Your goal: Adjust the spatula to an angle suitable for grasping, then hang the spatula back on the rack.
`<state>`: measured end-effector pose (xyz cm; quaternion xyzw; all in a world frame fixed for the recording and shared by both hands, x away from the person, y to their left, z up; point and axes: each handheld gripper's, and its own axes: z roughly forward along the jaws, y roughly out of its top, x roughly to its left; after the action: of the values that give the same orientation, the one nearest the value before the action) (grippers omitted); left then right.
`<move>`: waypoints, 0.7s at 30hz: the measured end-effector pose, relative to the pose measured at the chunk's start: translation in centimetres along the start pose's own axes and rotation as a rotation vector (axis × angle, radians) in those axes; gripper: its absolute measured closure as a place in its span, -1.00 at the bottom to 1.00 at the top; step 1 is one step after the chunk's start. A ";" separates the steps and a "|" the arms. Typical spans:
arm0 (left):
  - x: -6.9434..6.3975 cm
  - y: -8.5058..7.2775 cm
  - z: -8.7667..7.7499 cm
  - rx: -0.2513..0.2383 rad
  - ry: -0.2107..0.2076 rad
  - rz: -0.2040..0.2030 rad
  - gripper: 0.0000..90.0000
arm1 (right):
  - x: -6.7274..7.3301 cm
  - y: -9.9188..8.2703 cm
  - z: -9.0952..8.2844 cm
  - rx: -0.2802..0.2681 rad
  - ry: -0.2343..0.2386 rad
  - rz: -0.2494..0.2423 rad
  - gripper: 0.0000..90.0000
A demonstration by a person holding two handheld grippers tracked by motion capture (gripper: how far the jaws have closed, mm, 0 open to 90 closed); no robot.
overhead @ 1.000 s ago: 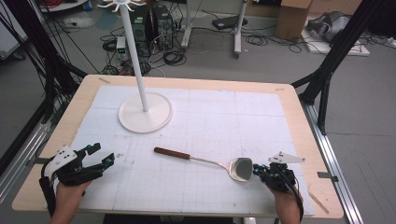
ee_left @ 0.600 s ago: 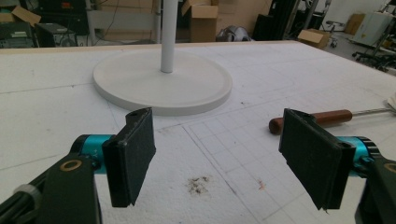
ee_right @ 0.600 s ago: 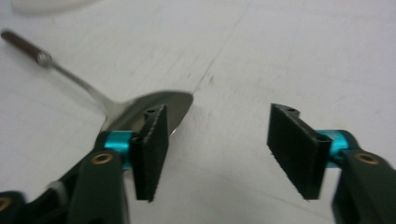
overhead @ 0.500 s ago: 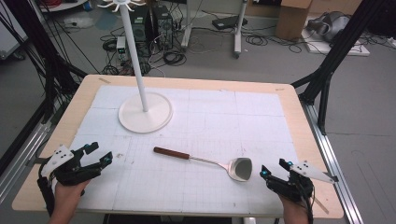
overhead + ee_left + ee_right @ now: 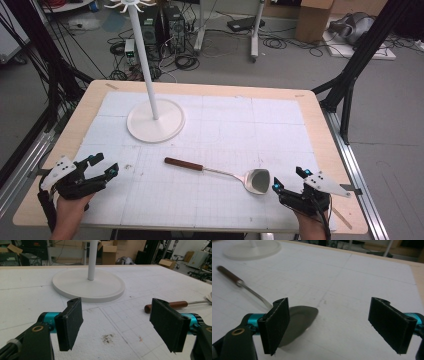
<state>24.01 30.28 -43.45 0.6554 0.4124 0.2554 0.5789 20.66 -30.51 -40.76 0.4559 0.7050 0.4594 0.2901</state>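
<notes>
Both grippers are spread wide with nothing between their jaws: my left gripper (image 5: 102, 169) sits low over the near left part of the table (image 5: 90, 100), and my right gripper (image 5: 289, 182) is over the near right part, each held by a hand (image 5: 67, 210) coming in from the bottom edge. I see the table as a pale wooden top covered by a white gridded mat (image 5: 220, 130). On the far left of the mat stands a white stand (image 5: 150, 90), a tall post rising from a round flat base (image 5: 87, 285), with small hooks at its top. Between my two grippers, near the middle front of the mat, a ladle (image 5: 220, 172) lies flat: its brown wooden handle (image 5: 184, 163) points toward the stand and its metal bowl (image 5: 257, 181) lies just beside my right gripper, apart from it. In the right gripper view the bowl (image 5: 298, 322) lies partly behind the left jaw, outside the gap. In the left gripper view the handle end (image 5: 166, 306) lies beyond the right jaw, and a small dark smudge (image 5: 108, 338) marks the mat between the jaws
</notes>
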 end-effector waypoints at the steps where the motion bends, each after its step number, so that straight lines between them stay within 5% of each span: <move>1: 0.0 0.0 0.0 0.000 0.000 0.000 -0.40 | 0.0 0.0 0.0 0.000 0.000 0.000 -0.64; 13: -0.1 -0.1 0.7 0.013 -0.013 0.001 -0.40 | 0.3 0.2 0.3 0.002 0.029 0.015 -0.64; 21: -0.1 0.0 1.1 0.013 -0.017 -0.001 -0.40 | 2.8 1.7 1.7 0.012 0.141 -0.033 -0.64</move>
<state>24.88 29.60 -43.67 0.6610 0.4093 0.2470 0.5784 21.54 -27.04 -39.92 0.4125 0.7339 0.4812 0.2443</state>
